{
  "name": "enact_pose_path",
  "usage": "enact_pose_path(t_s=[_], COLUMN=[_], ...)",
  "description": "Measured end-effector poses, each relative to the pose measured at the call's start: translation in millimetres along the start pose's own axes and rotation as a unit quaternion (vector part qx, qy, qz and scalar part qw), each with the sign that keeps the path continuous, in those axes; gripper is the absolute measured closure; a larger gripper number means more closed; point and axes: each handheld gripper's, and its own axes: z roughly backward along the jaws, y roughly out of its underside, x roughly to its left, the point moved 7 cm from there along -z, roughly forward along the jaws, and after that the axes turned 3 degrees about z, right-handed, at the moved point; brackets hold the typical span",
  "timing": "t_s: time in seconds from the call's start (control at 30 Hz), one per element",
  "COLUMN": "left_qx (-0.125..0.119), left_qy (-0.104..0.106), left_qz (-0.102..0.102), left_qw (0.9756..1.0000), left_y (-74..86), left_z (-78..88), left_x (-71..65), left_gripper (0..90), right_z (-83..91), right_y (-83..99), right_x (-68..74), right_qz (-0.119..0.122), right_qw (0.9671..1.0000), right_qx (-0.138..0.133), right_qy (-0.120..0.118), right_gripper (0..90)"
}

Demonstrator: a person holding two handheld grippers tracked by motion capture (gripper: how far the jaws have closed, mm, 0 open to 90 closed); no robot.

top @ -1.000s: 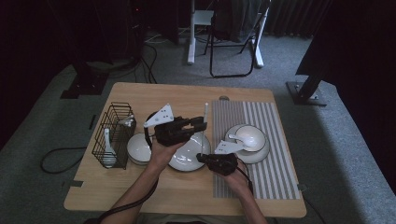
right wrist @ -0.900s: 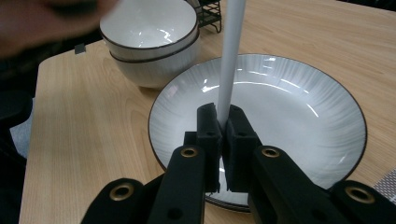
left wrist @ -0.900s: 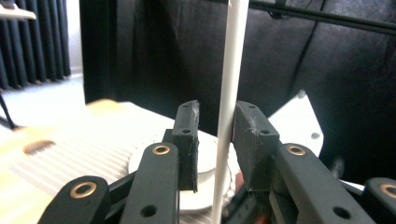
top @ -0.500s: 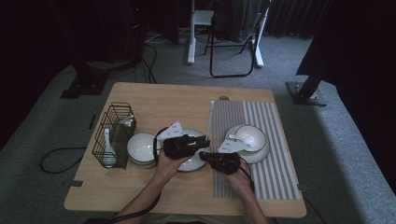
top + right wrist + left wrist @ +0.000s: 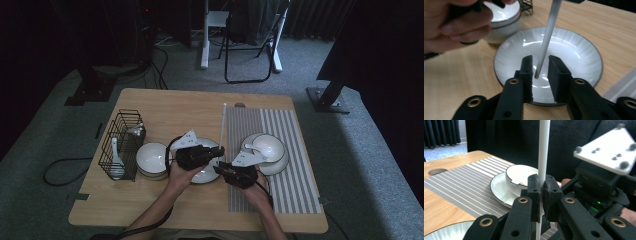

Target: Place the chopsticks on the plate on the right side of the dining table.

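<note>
A thin white stick (image 5: 222, 125) stands nearly upright over the white plate (image 5: 200, 179) at the table's middle. My left gripper (image 5: 218, 150) is shut on the stick (image 5: 544, 150), its pads pinching it a little above the lower end (image 5: 541, 192). My right gripper (image 5: 218, 169) sits just below it at the plate's right side. Its jaws have just been opening: in the right gripper view they stand apart (image 5: 540, 66) with the stick's tip (image 5: 549, 32) between them, touching neither pad, over the plate (image 5: 579, 57).
A white bowl (image 5: 152, 157) sits left of the plate, beside a black wire basket (image 5: 122, 145) holding a white spoon (image 5: 115, 162). On the striped mat (image 5: 295, 170) at right stands a bowl on a plate (image 5: 270, 147) with a spoon (image 5: 252, 147). A chair stands beyond the table.
The left hand came down from above the table to the plate and met the right gripper. The white stick now rises from between them. The right hand stayed put.
</note>
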Motion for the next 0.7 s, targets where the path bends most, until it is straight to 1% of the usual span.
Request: enact_pose_path(t_s=[0.03, 0.07, 0.17, 0.23, 0.3, 0.37, 0.53, 0.7], left_qx=[0.000, -0.001, -0.001, 0.004, 0.011, 0.011, 0.012, 0.013], left_qy=[-0.002, -0.001, 0.004, 0.007, 0.008, 0.011, 0.010, 0.009], left_qz=[0.000, 0.002, 0.006, 0.002, -0.004, -0.006, -0.007, -0.006], left_qw=[1.0000, 1.0000, 1.0000, 1.0000, 0.9999, 0.9999, 0.9998, 0.9999], left_y=[0.3, 0.6, 1.6, 3.0, 4.4, 4.2, 3.4, 4.4], left_z=[-1.0, -2.2, -8.4, -14.5, -19.3, -20.8, -20.3, -20.5], left_x=[0.9, 1.5, 1.5, -1.1, -4.0, -5.2, -3.5, -1.1], left_gripper=[85.7, 85.7, 85.6, 85.7, 85.7, 85.7, 86.0, 86.0], right_z=[0.4, 0.5, -1.2, -2.2, -2.8, -2.5, 0.7, 1.8], right_y=[0.0, -0.4, -2.9, -6.6, -9.8, -10.4, -7.8, -6.6], right_x=[2.7, 4.8, 12.3, 18.4, 22.3, 23.3, 20.2, 18.3], right_qz=[0.008, 0.014, 0.036, 0.047, 0.059, 0.063, 0.056, 0.059], right_qw=[1.0000, 0.9999, 0.9993, 0.9988, 0.9982, 0.9979, 0.9984, 0.9982], right_qx=[0.002, 0.002, 0.012, 0.009, 0.008, 0.008, 0.002, 0.004], right_qy=[0.003, 0.000, 0.001, -0.008, -0.007, -0.007, -0.009, -0.007], right_gripper=[70.9, 70.3, 71.0, 71.2, 71.1, 71.1, 71.0, 70.1])
